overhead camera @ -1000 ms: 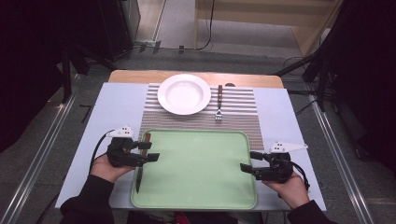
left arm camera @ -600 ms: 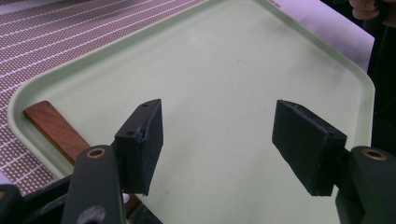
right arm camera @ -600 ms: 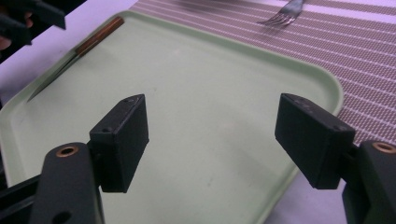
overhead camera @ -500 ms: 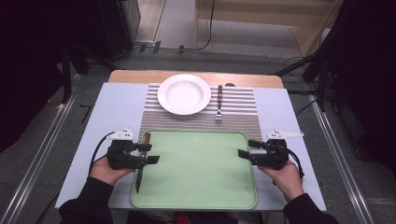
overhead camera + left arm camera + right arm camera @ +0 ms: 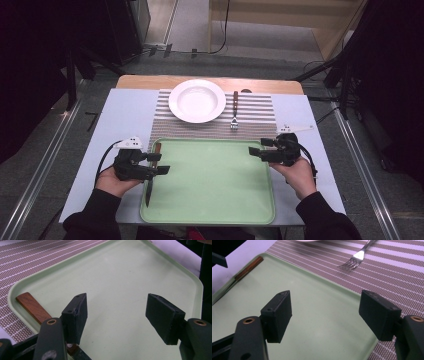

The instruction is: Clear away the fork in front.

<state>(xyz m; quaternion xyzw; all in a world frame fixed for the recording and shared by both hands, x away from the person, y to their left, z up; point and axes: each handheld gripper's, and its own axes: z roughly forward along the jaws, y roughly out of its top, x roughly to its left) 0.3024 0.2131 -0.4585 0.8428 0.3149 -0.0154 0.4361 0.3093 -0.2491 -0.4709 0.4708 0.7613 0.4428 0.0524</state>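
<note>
Two grippers, one in each of your hands, hover at opposite edges of a pale green tray [image 5: 210, 200] on a light blue table [image 5: 125, 110]. Your left gripper [image 5: 161, 164] sits over the tray's left rim with its jaws spread wide apart and nothing between them; the left gripper view shows only bare green tray floor in the gap. Your right gripper [image 5: 254, 151] is at the tray's right rim, jaws likewise wide apart and empty, pointing inward across the tray.

Along the tray's left edge lies a knife [image 5: 151, 172] with a reddish-brown wooden handle [image 5: 32, 307], handle toward the far end and dark blade toward you. It rests inside the tray, close against the rim, passing just beneath your left gripper; whether the near jaw touches it cannot be told. In the right gripper view the handle appears as a brown strip at the tray's far corner.

Beyond the tray, a brown-and-white striped placemat [image 5: 260, 120] carries a round white plate [image 5: 197, 100], shallow and empty, with a fork [image 5: 235, 107] just to its right, wooden handle away from you and metal tines [image 5: 352, 262] toward the tray. Fork and plate lie apart, neither touching the tray.
</note>
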